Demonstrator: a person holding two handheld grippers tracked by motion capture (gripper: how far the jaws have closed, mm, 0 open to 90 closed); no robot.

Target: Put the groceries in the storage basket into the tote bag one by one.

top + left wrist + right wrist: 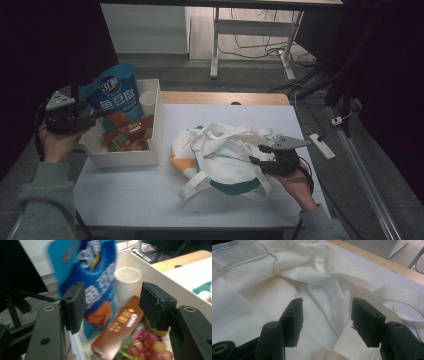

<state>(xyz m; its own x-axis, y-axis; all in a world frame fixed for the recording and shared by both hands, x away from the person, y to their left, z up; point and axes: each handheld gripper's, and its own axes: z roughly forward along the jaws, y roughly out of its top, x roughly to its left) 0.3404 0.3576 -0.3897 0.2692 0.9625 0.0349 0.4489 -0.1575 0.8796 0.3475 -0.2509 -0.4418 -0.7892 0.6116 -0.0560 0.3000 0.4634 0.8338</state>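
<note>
Left gripper [112, 307]: jaws spread wide, holding nothing; the blue snack pouch [86, 277] stands just beyond them, toward the left jaw, upright in the white bin [150, 156]. Its own view adds a paper cup [127, 283], brown packet [117, 327] and grapes [147, 345]. Right gripper [327, 315]: jaws apart over the canvas tote bag [220, 150], gripping nothing.

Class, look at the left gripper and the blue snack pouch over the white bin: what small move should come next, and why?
Probably close the left gripper on the blue pouch. Its jaws stand open with the pouch upright between them, not clamped, above the white bin. The right gripper waits open over the tote bag.
</note>
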